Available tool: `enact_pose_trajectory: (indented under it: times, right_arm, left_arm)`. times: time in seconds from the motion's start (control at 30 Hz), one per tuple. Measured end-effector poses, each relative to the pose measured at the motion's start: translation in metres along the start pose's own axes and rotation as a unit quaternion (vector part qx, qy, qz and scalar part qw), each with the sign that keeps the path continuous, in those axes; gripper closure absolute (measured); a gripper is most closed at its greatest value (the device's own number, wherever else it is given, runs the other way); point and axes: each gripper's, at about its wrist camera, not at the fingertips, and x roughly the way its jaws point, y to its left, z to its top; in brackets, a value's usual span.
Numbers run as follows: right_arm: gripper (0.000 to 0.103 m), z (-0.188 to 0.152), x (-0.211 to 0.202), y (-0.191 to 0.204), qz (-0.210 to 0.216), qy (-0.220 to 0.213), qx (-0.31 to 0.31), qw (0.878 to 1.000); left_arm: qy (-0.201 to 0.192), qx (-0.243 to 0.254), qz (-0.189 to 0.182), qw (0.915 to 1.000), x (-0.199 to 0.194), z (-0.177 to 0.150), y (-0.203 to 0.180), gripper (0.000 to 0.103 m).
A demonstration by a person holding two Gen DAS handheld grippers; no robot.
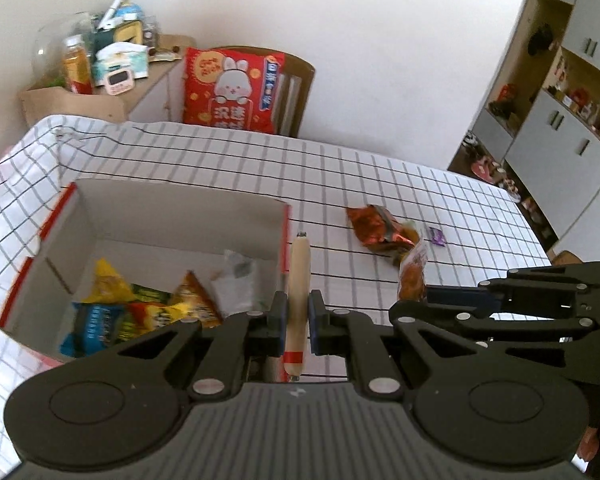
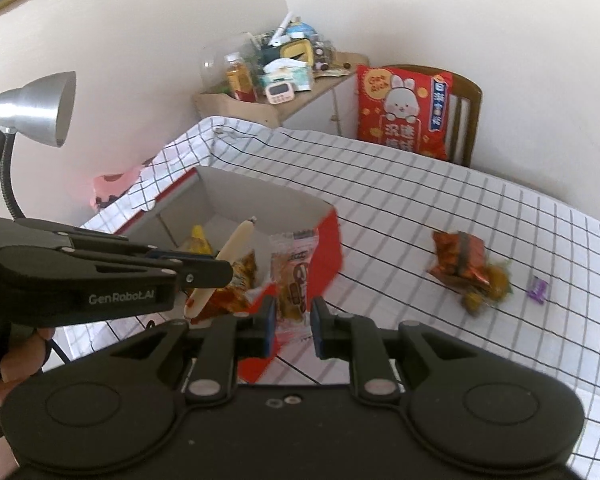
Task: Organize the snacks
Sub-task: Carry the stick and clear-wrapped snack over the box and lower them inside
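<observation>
The left gripper (image 1: 298,320) is clamped on a sausage stick (image 1: 298,300), a pale tan tube with a red band near its lower end, held lengthwise between the pads and raised just beside the right wall of the cardboard box (image 1: 172,204). The right gripper (image 2: 293,322) is clamped on a clear-wrapped pastry packet (image 2: 294,280), which hangs upright between its pads in front of the box's red outer face.

The box stands open on the table (image 1: 380,184), which is covered by a white grid-pattern cloth. Inside it lie several snack bags (image 1: 140,308) in yellow, blue and orange (individual brands are too blurred to read).

Still on the cloth, well apart from the box: an orange-red foil packet (image 2: 458,258), a yellowish wrapped item (image 2: 488,286) touching its near edge, and a small purple candy (image 2: 538,289) just beside them.

Beyond the table's far edge, a red cushion (image 1: 230,90) with a rabbit print rests on a wooden chair (image 1: 300,92). A silver desk lamp (image 2: 36,108) shows at the left of the right wrist view.
</observation>
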Motion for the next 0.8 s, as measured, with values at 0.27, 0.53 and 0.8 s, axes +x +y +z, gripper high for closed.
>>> enact_pose_trajectory:
  times: [0.27,0.53,0.8]
  right_arm:
    - [0.087,0.015,0.027,0.039,0.01,0.01,-0.01,1.0]
    - [0.086,0.024,0.061,0.065,0.004,0.028,-0.021,0.999]
    - [0.086,0.024,0.104,0.076,-0.018,0.065,-0.033,0.997]
  left_arm:
    - [-0.01,-0.021,0.023,0.9995,-0.01,0.0,0.047,0.093]
    - [-0.008,-0.036,0.056,0.9978,-0.005,0.003,0.093,0.093]
    - [0.014,-0.054,0.084,0.9949,0.017,0.004,0.138,0.093]
